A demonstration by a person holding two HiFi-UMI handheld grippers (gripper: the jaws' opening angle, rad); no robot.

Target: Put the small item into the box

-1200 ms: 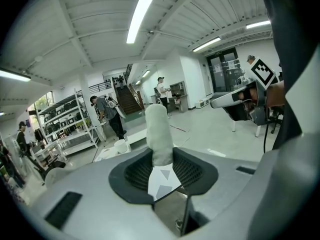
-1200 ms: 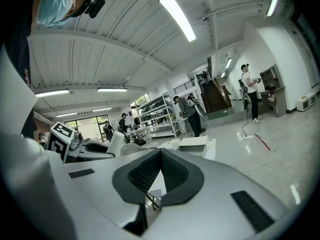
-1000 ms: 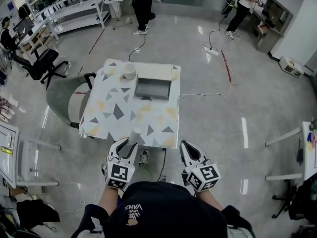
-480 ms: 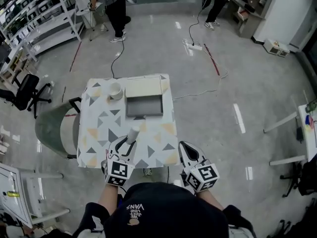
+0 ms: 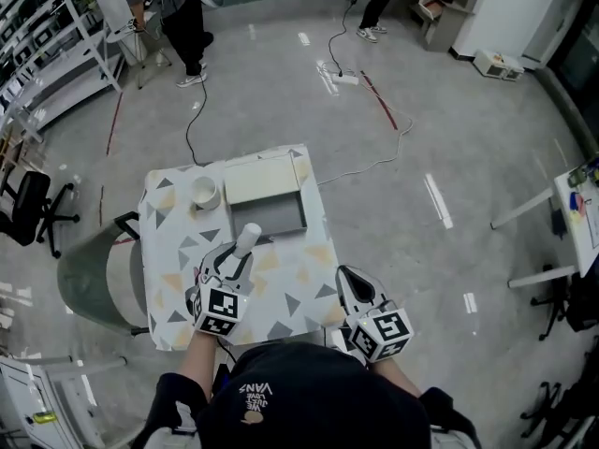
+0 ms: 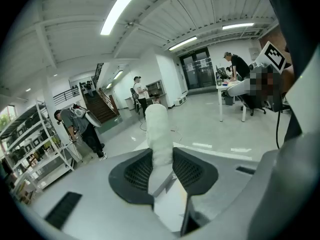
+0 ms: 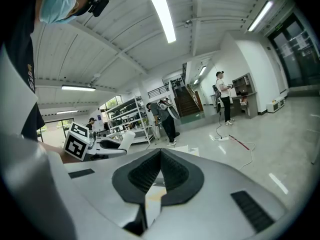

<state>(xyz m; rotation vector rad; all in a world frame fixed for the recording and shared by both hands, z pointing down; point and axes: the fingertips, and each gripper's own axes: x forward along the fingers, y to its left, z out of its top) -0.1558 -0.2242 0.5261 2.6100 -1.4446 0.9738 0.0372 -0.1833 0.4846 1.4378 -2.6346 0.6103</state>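
Left gripper (image 5: 236,258), fingers part-open, clamping white cylindrical roll (image 5: 247,239) at frame centre; right gripper (image 5: 348,281), fingers pressing together, empty.

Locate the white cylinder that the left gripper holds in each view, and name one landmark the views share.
Head view: white cylinder left of centre, over the table, in the left gripper.
Left gripper view: the cylinder stands at centre, upright between the jaws.
Right gripper view: the cylinder is small, left of centre.
Shared landmark: the dark-clothed person by the shelves.
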